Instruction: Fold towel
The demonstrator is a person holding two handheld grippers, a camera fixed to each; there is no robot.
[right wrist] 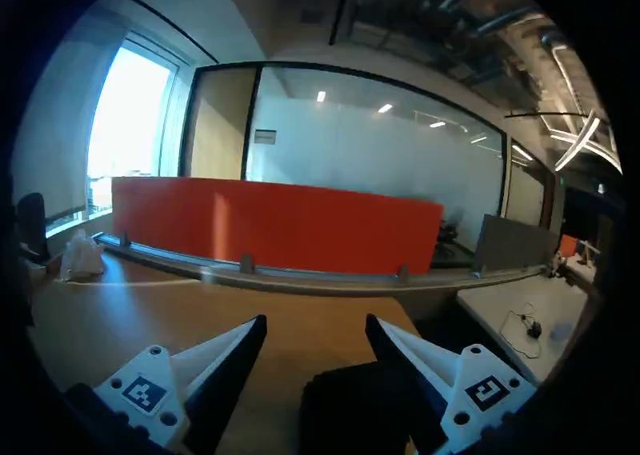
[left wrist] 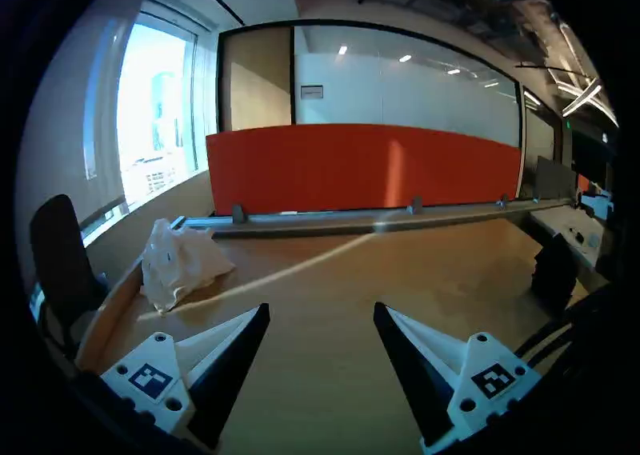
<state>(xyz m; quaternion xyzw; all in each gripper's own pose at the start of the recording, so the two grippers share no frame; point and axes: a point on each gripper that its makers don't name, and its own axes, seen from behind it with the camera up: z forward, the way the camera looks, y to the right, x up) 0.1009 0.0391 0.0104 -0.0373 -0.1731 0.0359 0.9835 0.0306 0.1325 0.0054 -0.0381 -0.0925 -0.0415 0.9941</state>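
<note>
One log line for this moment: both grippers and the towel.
left gripper open, empty | right gripper open, empty | towel crumpled on desk, ungrasped | fold not started

A crumpled white towel point(left wrist: 180, 263) lies on the wooden desk point(left wrist: 360, 287).

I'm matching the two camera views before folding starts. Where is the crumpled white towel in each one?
Left gripper view: the towel lies middle left on the wooden desk.
Right gripper view: the towel is small at the far left edge, same desk.
Shared landmark: the orange divider behind the desk.
</note>
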